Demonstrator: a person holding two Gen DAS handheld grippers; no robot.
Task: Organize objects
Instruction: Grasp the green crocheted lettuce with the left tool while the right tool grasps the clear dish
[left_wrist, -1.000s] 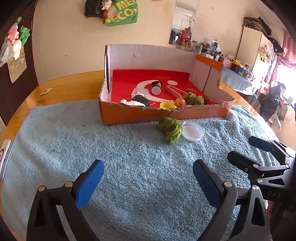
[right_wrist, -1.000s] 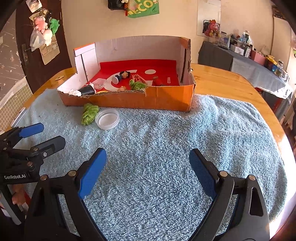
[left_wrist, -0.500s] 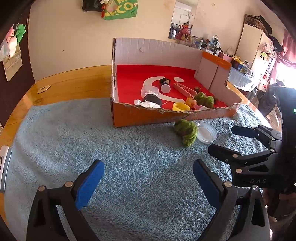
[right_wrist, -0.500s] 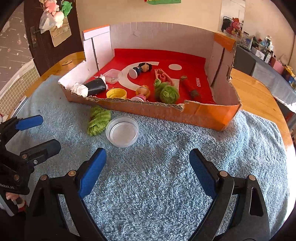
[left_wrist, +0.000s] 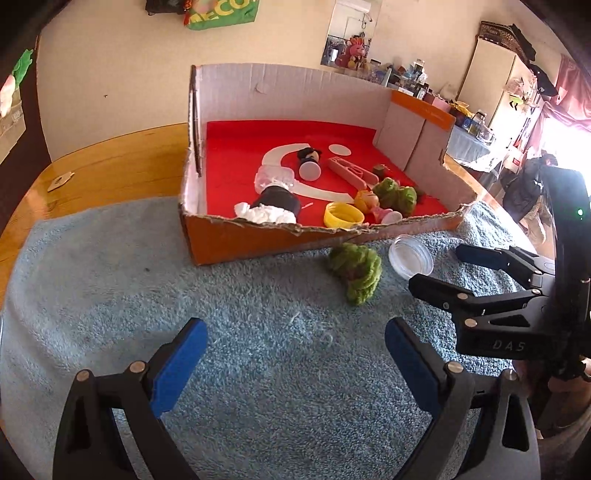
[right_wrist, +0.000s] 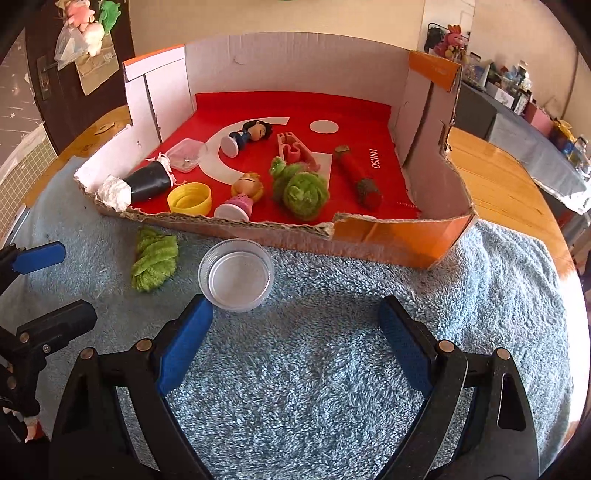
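1. Two grippers, both spread wide and holding nothing: left gripper (left_wrist: 295, 365) over the blue terry towel (left_wrist: 110, 295); right gripper (right_wrist: 295, 343) with its left blue pad just beside the clear round plastic cup (right_wrist: 236, 275).
2. Green fuzzy knitted bundle (right_wrist: 155, 258), lying on the towel beside the cup, in front of the box wall.
3. Orange cardboard box with red floor (right_wrist: 388, 236), containing a yellow plastic cap (right_wrist: 189, 198), two small dolls, a green fuzzy ball (right_wrist: 304, 194) and a red stick (right_wrist: 358, 177).

R gripper (right_wrist: 295, 336) now closer to clear round plastic cup (right_wrist: 236, 273), L finger pad (right_wrist: 184, 347) nearly touching rim; cardboard box (right_wrist: 388, 236) looms nearer.
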